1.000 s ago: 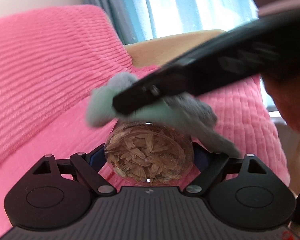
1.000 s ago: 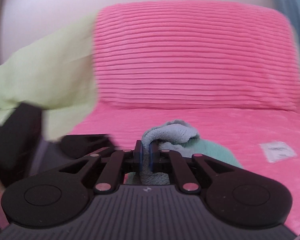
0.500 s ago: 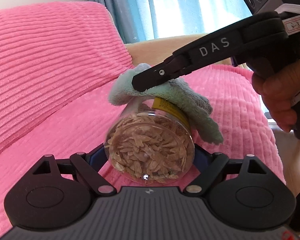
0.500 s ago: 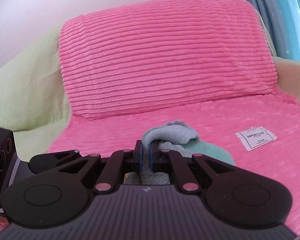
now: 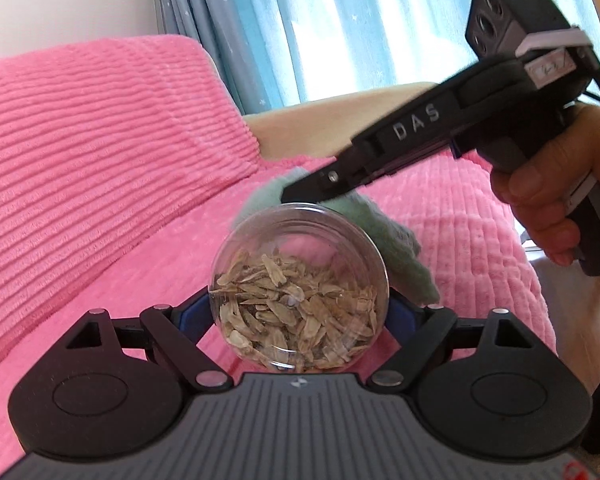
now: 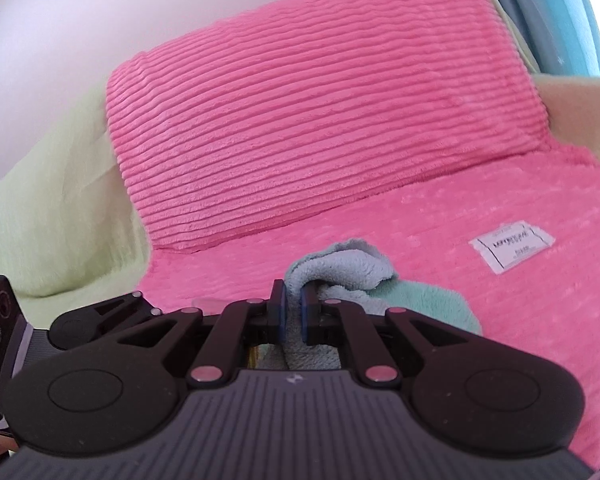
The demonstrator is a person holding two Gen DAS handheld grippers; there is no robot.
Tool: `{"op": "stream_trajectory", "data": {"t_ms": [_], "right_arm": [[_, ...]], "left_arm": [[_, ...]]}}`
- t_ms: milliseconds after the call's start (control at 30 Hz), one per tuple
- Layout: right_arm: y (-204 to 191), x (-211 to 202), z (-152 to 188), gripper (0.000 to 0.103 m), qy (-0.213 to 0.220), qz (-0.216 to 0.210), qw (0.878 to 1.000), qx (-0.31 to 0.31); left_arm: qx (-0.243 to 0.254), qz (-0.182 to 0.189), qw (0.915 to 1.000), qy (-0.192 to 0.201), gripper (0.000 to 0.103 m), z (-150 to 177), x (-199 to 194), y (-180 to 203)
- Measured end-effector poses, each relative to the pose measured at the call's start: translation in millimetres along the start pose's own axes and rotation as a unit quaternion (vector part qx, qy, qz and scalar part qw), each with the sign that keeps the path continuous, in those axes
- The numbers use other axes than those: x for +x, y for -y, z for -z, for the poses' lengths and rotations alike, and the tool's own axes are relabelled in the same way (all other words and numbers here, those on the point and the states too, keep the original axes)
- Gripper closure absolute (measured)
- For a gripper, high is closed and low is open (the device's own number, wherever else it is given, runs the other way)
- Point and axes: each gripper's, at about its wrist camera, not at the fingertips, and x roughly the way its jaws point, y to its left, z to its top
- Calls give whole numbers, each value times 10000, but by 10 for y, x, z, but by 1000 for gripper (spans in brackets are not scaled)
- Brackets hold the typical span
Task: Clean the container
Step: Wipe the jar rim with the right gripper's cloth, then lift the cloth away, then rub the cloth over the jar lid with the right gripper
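A clear plastic jar half full of pale dried slices lies on its side, bottom toward the left wrist camera, with my left gripper shut on it. A grey and mint cloth drapes over the jar's far upper right side. My right gripper is shut on that cloth; in the left wrist view it reaches in from the upper right, its tip at the jar's top edge. A hand holds its handle.
A pink ribbed cushion and pink seat cover with a white label lie below. A pale green throw is on the left, blue curtains behind, and a wooden floor at the right.
The jar has tipped so its slices settled into the lower half. The right gripper and cloth slid from across the jar's top toward its far upper right side.
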Motion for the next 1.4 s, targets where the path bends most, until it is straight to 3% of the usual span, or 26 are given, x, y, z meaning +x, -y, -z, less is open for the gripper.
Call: {"op": "stream_trajectory", "data": {"t_ms": [333,733,967,1100,1333,1400], "right_arm": [[86,106,106,97,-244,198,9992,252],[28,-66,21,97,375,146,9992,88],[-26,-177,-44,97,732,30,9973,-48],[-192,-120,-41,97,536,-287,9973,-413],[-382,124,80,97,-52,-73,9911,-1326],[-388,151,87,97,-78,-87,9913,-1309]], "left_arm": [[-546,-185,9983,-1,16,-73,106,-150],[-327,-552,9979,-33,13,-108,409,-41],[-480,-379,9981,-86,15,-153,356,-92],[-414,-343,9985,-78,15,-134,317,-88],[-290,-358,9989,-68,15,-97,323,-51],[-255,-362,9990,-66,15,-87,324,-41]]}}
